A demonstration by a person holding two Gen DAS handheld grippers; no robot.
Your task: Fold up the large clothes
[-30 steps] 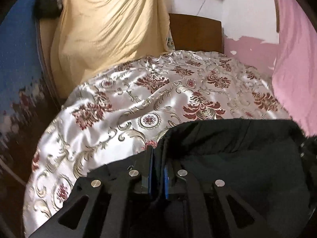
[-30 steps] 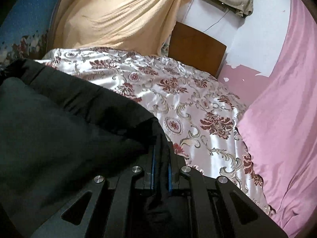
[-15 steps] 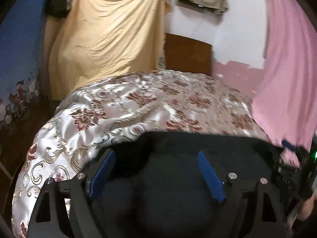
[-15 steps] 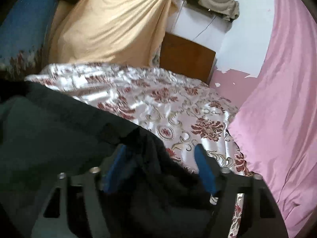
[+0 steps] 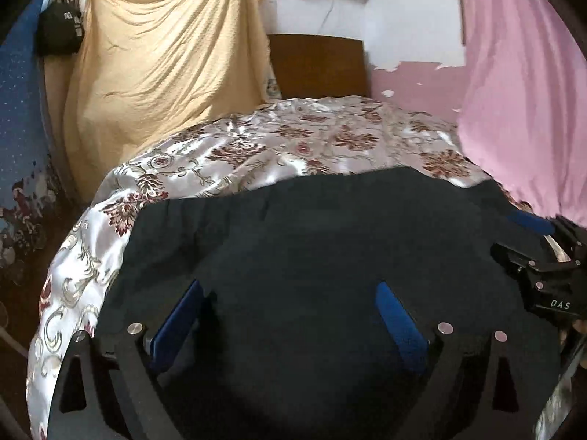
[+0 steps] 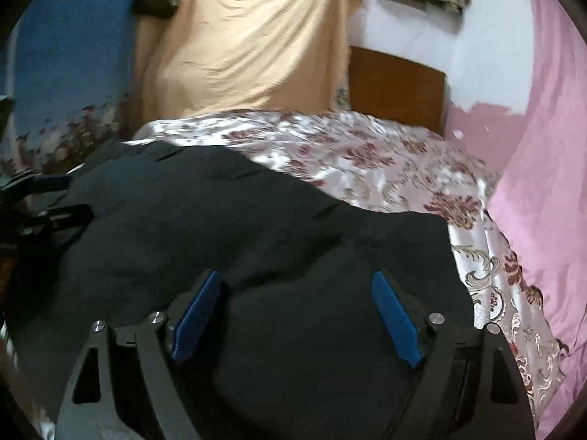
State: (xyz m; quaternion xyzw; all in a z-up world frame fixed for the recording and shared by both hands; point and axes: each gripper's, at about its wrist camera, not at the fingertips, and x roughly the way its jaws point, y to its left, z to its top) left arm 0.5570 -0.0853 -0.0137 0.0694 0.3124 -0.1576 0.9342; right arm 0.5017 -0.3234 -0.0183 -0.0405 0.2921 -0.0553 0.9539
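A large black garment (image 5: 323, 234) lies spread over the near part of a bed with a shiny floral cover (image 5: 264, 154). My left gripper (image 5: 290, 289) hovers over the garment's left half; its jaws are opening wide, blue pads (image 5: 176, 322) apart, only loose cloth below them, nothing pinched. My right gripper (image 6: 293, 278) hovers over the garment's (image 6: 227, 227) right half, jaws likewise opening with the blue pads (image 6: 396, 319) clear of the cloth. The right gripper also shows at the right edge of the left wrist view, and the left gripper at the left edge of the right wrist view.
A wooden headboard (image 5: 319, 66) stands at the far end of the bed. A yellow cloth (image 5: 165, 73) hangs at the back left, a pink curtain (image 5: 521, 102) along the right side, and a blue floral cloth (image 6: 66, 73) on the left. A black cap (image 5: 58, 33) hangs high left.
Both grippers were shut on folds of the black garment a second ago; both have let go and opened wide. The garment now lies flatter on the bed, and both cameras have drawn back.
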